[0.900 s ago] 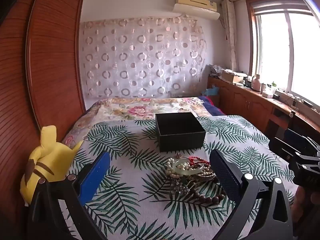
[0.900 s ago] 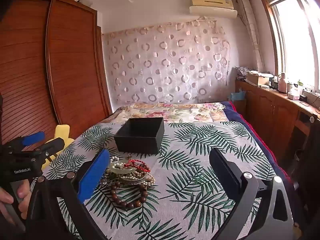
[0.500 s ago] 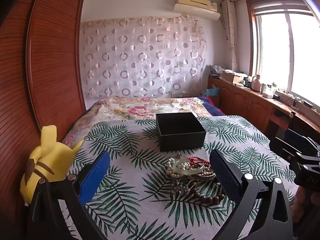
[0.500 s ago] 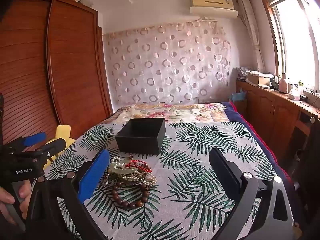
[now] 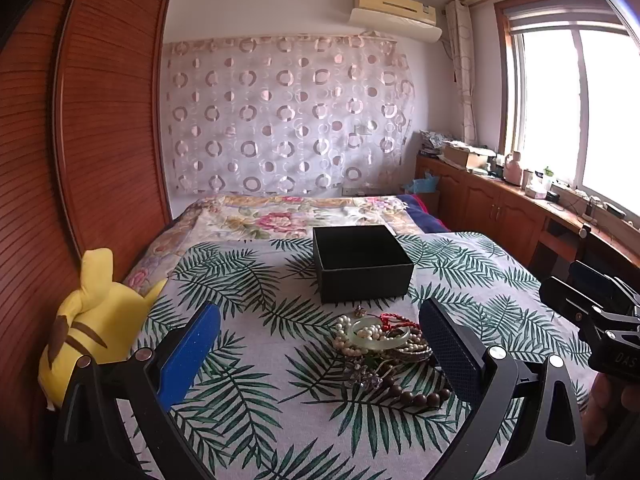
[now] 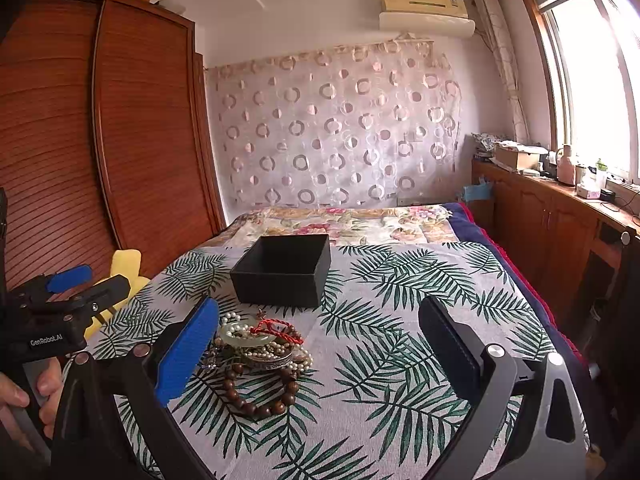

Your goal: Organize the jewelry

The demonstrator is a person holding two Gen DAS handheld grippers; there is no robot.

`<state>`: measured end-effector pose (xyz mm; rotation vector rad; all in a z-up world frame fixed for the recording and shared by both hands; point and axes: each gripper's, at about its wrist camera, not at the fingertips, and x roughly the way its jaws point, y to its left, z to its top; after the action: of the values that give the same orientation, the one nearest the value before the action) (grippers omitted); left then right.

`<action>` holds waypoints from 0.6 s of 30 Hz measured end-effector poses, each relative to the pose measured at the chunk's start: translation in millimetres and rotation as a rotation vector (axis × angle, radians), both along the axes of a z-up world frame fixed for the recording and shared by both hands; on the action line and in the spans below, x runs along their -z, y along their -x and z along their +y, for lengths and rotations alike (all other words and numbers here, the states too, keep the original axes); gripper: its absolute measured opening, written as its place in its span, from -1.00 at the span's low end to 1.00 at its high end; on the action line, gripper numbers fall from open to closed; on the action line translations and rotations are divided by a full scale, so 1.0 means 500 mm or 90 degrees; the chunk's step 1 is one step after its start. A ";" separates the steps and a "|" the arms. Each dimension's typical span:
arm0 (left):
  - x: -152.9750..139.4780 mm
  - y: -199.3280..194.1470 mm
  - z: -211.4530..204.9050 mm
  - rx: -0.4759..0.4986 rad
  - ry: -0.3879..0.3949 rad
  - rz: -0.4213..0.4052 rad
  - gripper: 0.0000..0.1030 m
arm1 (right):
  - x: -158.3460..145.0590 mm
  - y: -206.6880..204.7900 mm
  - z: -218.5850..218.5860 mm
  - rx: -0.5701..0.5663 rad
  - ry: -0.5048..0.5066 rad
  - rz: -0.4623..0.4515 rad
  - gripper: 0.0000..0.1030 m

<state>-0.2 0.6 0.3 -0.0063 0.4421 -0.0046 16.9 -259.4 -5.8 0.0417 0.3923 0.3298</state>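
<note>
A black box (image 5: 362, 262) stands open on the leaf-print cover (image 5: 240, 280) of the bed; nothing shows inside it from these angles. The jewelry pile (image 6: 260, 344), with a green bangle (image 5: 378, 332), pearls and brown beads (image 6: 256, 394), lies just in front of it. A yellow plush (image 5: 92, 328) sits left. The left gripper (image 5: 320, 344) and the right gripper (image 6: 320, 344) hover spread wide, holding nothing.

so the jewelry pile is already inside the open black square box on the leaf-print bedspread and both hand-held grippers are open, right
Not quite. The jewelry pile of beads, pearls and a pale green bangle lies on the leaf-print bedspread, in front of the open black square box, not inside it, as the right wrist view shows. Both the left hand-held gripper and the right hand-held gripper are indeed open.
</note>
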 end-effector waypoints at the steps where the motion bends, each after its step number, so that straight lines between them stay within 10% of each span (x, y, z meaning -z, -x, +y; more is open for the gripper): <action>1: 0.000 0.000 -0.001 0.000 0.000 0.000 0.87 | 0.000 0.000 -0.001 0.000 0.000 -0.001 0.96; 18: -0.002 -0.005 -0.003 0.000 -0.001 -0.001 0.87 | 0.005 -0.005 -0.002 0.001 -0.001 0.000 0.96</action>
<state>2.3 -0.7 1.3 -0.0046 0.4404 -0.0040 19.3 -260.6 -8.6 0.0432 0.3921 0.3284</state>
